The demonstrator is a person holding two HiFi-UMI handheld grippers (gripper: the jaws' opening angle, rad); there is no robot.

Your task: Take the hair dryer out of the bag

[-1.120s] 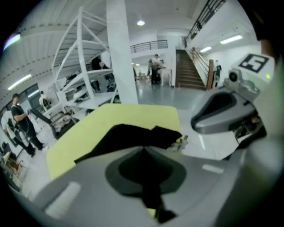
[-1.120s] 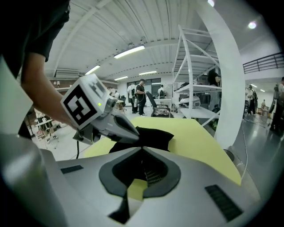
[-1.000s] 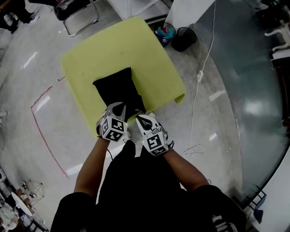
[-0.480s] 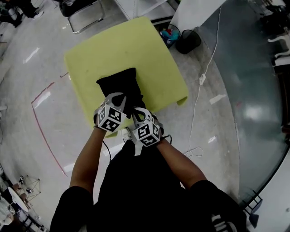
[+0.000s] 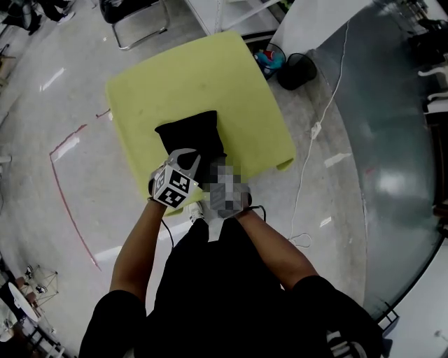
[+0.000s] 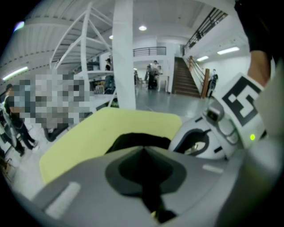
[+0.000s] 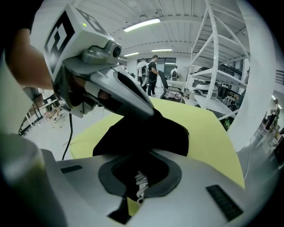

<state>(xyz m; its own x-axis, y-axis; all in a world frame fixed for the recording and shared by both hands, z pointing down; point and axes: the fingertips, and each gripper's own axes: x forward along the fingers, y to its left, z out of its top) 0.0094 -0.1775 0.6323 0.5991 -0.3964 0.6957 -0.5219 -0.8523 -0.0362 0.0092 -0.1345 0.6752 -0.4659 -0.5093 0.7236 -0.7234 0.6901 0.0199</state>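
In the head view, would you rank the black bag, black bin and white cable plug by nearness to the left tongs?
1. black bag, on the yellow table, pinched by the left tongs.
2. white cable plug, on the floor right of the table.
3. black bin, past the table's far right corner.

**Placement Findings: Table and Adjoining Floor**

The bag (image 5: 190, 138) lay on the table (image 5: 203, 77), toward its near edge. The left gripper (image 5: 187, 162) and right gripper (image 7: 142, 168) sat side by side at the bag's near end, both clamped onto it. Two bins (image 5: 297, 70) stood beyond the table's far right corner and a chair (image 5: 129, 10) behind its far left. A cable (image 5: 316, 130) ran along the floor to the right.
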